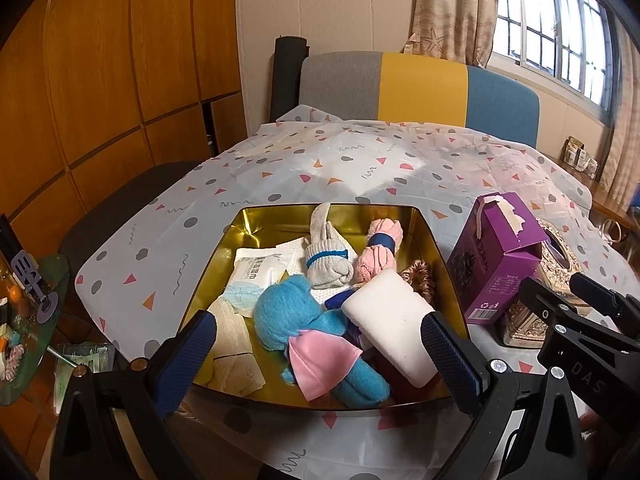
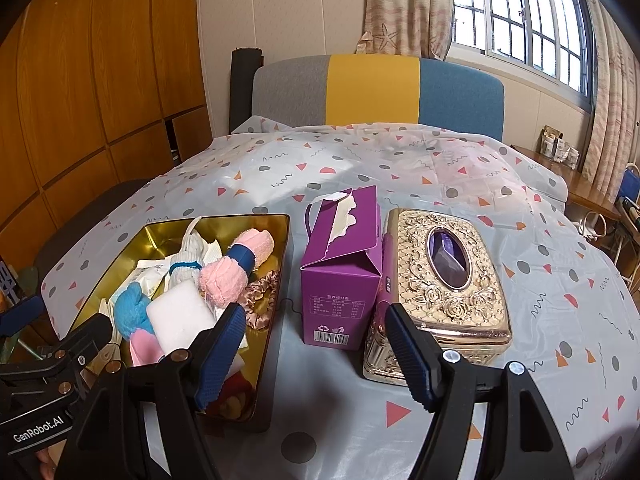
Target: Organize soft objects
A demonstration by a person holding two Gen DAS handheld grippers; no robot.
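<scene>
your left gripper [image 1: 320, 360] and right gripper [image 2: 316, 356] both gape empty — soft things already fill the gold tin [image 1: 436, 248]; pinch the white sponge [image 1: 388, 320] gently, mid-body, so it won't squirt free.

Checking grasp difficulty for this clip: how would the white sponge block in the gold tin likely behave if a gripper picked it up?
The white sponge block looks like foam, so probably light and squashy under the pads. It lies tilted atop the blue towel roll, so it may slide when nudged. Flat sides: unlikely to roll.
</scene>
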